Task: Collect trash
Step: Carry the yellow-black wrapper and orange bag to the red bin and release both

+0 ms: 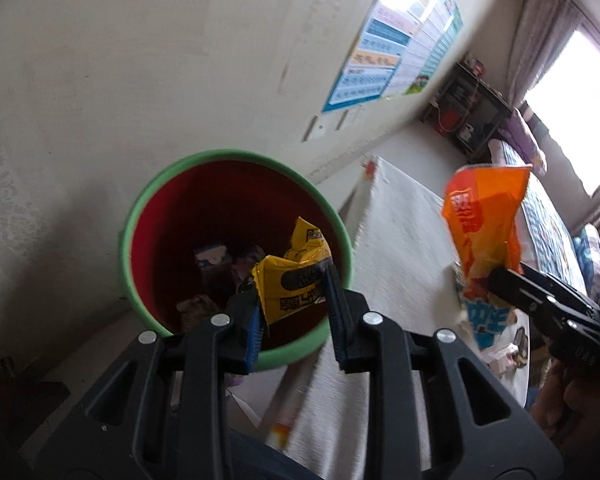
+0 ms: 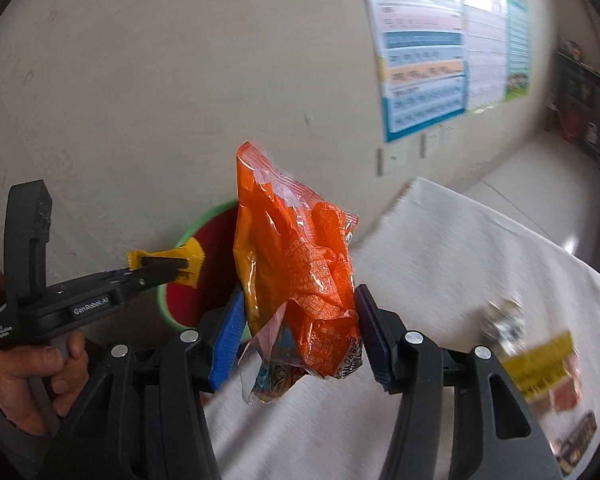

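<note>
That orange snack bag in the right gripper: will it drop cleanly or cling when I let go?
The orange bag looks crumpled, thin and empty, so probably very light and floppy. It may flutter rather than fall straight. Its glossy film looks slippery, so clinging to the right gripper seems unlikely.

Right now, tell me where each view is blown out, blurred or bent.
Left wrist view: the window is blown out white, the poster catches glare, and the wall bends toward the dark fisheye corners. Right wrist view: the top of the poster is washed out, the wrappers on the white cloth smear with motion blur, while the orange bag stays sharp.
</note>
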`<act>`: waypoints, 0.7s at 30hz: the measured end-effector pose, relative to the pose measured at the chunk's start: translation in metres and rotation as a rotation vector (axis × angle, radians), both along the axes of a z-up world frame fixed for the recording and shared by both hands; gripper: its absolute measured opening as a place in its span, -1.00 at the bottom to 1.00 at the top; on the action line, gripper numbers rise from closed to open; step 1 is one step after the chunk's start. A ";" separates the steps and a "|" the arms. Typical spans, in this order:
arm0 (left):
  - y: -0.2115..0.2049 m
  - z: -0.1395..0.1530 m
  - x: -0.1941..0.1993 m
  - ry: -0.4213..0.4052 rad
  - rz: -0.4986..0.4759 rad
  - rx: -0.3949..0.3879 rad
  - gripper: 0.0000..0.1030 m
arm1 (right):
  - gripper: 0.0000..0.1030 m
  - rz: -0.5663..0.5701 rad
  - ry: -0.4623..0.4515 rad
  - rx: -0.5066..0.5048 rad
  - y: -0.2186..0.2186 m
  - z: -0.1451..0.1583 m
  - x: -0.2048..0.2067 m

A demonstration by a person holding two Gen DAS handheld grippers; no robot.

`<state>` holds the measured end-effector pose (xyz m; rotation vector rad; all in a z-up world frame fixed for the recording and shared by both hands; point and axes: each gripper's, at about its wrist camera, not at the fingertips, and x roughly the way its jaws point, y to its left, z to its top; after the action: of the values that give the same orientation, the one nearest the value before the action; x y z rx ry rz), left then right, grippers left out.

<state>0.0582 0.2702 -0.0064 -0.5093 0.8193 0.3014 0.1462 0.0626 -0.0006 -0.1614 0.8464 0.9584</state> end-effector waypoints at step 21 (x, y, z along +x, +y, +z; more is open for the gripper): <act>0.055 -0.001 -0.006 -0.027 0.076 -0.024 -0.49 | 0.02 0.163 -0.009 -0.095 0.116 -0.040 -0.003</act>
<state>0.0524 0.3255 -0.0072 -0.5668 0.7789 0.3541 0.1432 0.1788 -0.0409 -0.3196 0.8807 1.0692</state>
